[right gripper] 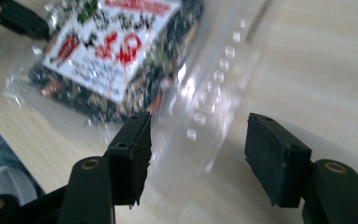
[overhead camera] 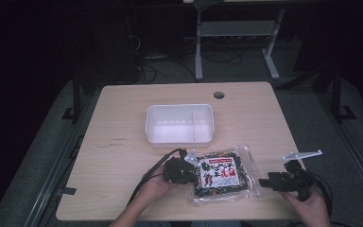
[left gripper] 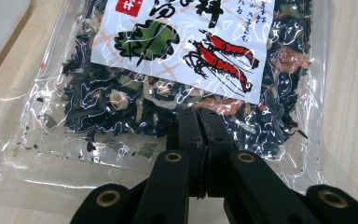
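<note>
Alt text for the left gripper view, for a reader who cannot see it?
The left gripper has its black jaws shut on a clear food packet of dark dried pieces, white label with red shrimp, lying on the wooden table.

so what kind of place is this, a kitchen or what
More likely a lab or office workspace than a kitchen: a plain wooden desk with a cable hole, tangled cables on the floor, and another desk's metal legs behind.

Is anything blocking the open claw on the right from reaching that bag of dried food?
Nothing visible does. The right claw is open, its jaws already either side of the bag's clear edge on the table. The left claw is shut on the bag.
</note>
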Demonstrator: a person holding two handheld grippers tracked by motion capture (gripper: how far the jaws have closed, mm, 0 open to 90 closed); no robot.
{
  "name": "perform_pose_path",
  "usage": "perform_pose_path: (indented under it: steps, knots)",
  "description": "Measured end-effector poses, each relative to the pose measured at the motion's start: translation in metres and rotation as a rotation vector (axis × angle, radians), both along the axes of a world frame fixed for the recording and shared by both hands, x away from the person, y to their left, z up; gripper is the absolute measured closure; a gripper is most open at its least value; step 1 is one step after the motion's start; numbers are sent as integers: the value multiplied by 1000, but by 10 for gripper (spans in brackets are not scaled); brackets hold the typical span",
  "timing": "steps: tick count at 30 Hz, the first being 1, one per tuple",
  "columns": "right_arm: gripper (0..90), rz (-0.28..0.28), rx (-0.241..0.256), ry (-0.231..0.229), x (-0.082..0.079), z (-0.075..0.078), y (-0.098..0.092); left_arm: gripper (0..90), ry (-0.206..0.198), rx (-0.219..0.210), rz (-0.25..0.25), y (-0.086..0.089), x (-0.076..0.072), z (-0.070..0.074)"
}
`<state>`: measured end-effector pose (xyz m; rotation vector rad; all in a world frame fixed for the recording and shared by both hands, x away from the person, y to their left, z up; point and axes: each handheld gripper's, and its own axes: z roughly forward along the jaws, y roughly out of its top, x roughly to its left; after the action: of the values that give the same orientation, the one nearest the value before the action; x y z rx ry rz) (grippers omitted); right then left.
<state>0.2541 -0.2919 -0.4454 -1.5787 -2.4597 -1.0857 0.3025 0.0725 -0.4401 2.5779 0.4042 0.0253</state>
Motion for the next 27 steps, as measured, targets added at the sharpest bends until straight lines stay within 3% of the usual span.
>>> perform_pose_path:
  steps: [11,18,24,27]
  knots:
    - [429,-12,-1,61,-8,-9,-1,895,1,1,2,0,0,-1]
    - [499,10,15,87,-8,-13,3,895,-3,-16,6,2,-1,-3]
    - [573,-5,52,117,-9,-11,-4,896,-9,-22,7,3,-2,-3]
    - [578,-13,43,130,-11,-11,-7,896,-9,-22,3,3,-2,-3]
